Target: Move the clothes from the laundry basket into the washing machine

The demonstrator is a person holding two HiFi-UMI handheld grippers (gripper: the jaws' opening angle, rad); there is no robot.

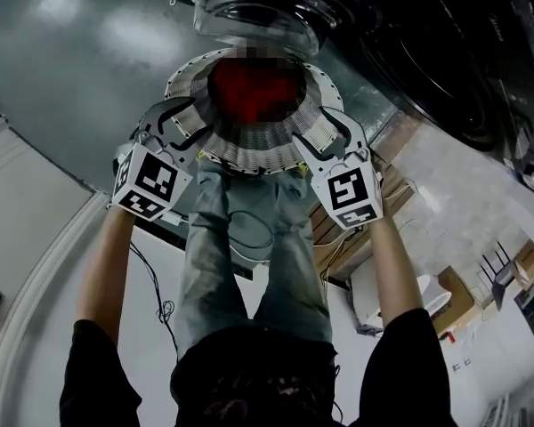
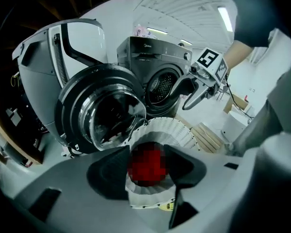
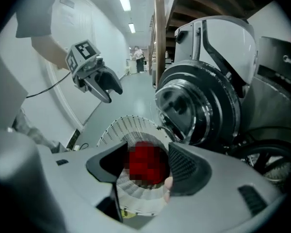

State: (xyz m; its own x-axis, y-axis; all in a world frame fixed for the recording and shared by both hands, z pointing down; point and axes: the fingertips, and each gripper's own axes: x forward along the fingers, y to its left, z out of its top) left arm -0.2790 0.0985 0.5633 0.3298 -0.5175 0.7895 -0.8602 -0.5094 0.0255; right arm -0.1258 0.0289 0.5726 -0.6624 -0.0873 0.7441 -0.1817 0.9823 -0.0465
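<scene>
A white slatted laundry basket [image 1: 185, 83] stands on the floor in front of the person, with something red [image 1: 256, 89] inside it that is too blurred to make out. My left gripper [image 1: 180, 130] hangs over the basket's left rim and my right gripper [image 1: 331, 132] over its right rim. Both are open with nothing between their jaws. In each gripper view the basket [image 2: 170, 130] [image 3: 117, 130] lies below the open jaws. Just beyond the basket is the washing machine's open round glass door [image 1: 249, 7] [image 2: 104, 113] [image 3: 194, 106].
A dark machine with a round drum front [image 1: 454, 56] [image 2: 160, 86] stands next to the door. The person's jeans-clad legs [image 1: 249, 238] are right behind the basket. Cables [image 1: 160, 305] trail on the floor at left; a wooden pallet [image 1: 334, 243] and cardboard boxes [image 1: 458, 296] lie at right.
</scene>
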